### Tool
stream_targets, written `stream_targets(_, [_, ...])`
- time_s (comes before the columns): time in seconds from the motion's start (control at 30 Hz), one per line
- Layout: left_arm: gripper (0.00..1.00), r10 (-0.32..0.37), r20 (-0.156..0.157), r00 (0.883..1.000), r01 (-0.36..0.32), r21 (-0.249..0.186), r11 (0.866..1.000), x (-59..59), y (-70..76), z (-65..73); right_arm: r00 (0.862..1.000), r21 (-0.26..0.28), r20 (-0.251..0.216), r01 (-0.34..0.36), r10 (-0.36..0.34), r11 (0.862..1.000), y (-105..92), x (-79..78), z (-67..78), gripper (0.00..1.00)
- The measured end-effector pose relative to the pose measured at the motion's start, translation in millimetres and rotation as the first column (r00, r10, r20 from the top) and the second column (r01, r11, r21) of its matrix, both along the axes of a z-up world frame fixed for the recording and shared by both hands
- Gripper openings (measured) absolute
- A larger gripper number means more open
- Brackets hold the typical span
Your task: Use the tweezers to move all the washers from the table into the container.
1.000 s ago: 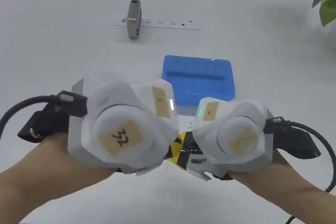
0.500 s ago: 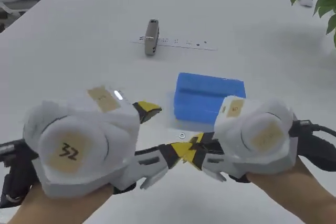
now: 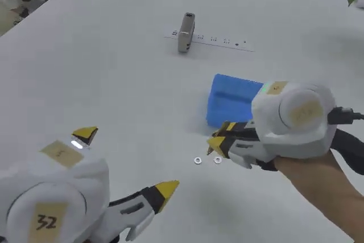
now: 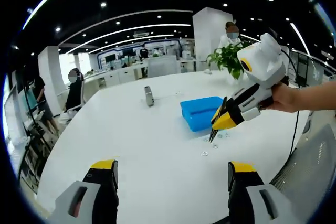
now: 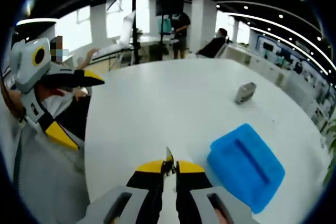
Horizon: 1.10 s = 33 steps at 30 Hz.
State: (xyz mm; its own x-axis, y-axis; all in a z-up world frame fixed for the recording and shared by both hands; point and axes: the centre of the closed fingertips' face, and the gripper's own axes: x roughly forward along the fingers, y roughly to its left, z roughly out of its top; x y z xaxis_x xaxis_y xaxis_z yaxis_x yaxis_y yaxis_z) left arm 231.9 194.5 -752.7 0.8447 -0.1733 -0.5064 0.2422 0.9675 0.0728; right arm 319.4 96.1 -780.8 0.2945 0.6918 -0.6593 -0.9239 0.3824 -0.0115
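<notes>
Small silver metal washers (image 3: 197,160) sat loose on the white table (image 3: 114,72), near the blue plastic container (image 3: 230,96) and just beside the right gripper (image 3: 217,140) tips. The left gripper view gave the clear look at the thin dark tweezers (image 4: 211,136) clamped in that gripper's jaws and pointing down over the washers, while the right gripper view caught just their tip. The left gripper (image 3: 126,161) hung well off to the side, jaws wide apart.
</notes>
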Motion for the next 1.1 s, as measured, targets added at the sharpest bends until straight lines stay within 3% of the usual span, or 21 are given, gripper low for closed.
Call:
stream_targets(0.07, [0.88, 0.043, -0.016, 0.999, -0.043, -0.004, 0.999, -7.0, 5.0, -3.5, 1.000, 0.004, -0.007, 0.013, -0.013, 1.000, 0.3, 3.8, -0.4, 0.04])
stream_targets(0.13, [0.88, 0.091, -0.004, 0.996, -0.091, -0.054, 0.994, -11.9, 7.2, -6.3, 0.999, 0.011, -0.012, 0.030, -0.030, 0.999, 0.6, 8.7, -1.4, 0.04])
stream_targets(0.17, [0.88, 0.095, -0.002, 0.995, -0.095, -0.058, 0.994, -12.6, 8.2, -9.1, 0.999, 0.014, -0.018, 0.035, -0.035, 0.999, 0.8, 9.3, -2.0, 0.04])
stream_targets(0.27, [0.88, 0.092, -0.024, 0.995, -0.093, -0.039, 0.995, -9.7, 9.7, -16.8, 0.998, 0.024, -0.035, 0.049, -0.048, 0.999, 2.0, 11.2, -3.4, 0.04])
stream_targets(0.4, [0.87, 0.116, -0.004, 0.993, -0.116, -0.031, 0.993, -4.0, 15.6, -14.9, 0.997, 0.025, -0.044, 0.059, -0.058, 0.998, 3.2, 13.8, -5.1, 0.04])
stream_targets(0.47, [0.86, 0.132, -0.017, 0.991, -0.132, -0.030, 0.991, -2.7, 19.6, -21.0, 0.997, 0.025, -0.044, 0.064, -0.063, 0.998, 3.8, 15.5, -5.8, 0.04])
stream_targets(0.53, [0.85, 0.127, -0.028, 0.992, -0.127, -0.019, 0.992, -4.8, 19.2, -24.3, 0.997, 0.029, -0.042, 0.069, -0.068, 0.997, 4.8, 17.5, -5.7, 0.04])
stream_targets(0.63, [0.83, 0.093, -0.005, 0.996, -0.093, 0.031, 0.995, -5.0, 16.9, -23.0, 0.995, 0.048, -0.052, 0.082, -0.080, 0.995, 8.3, 21.0, -5.3, 0.04])
stream_targets(0.7, [0.83, 0.078, -0.008, 0.997, -0.078, 0.048, 0.996, -5.3, 14.5, -24.5, 0.995, 0.051, -0.050, 0.084, -0.081, 0.995, 9.5, 22.1, -5.1, 0.04])
stream_targets(1.0, [0.82, 0.060, -0.016, 0.998, -0.059, 0.060, 0.996, -5.9, 13.1, -26.0, 0.995, 0.046, -0.065, 0.078, -0.075, 0.996, 11.4, 25.9, -13.5, 0.04])
stream_targets(1.1, [0.82, 0.058, -0.015, 0.998, -0.057, 0.067, 0.996, -5.9, 13.1, -26.0, 0.992, 0.047, -0.106, 0.074, -0.069, 0.996, 12.2, 21.9, -19.3, 0.04])
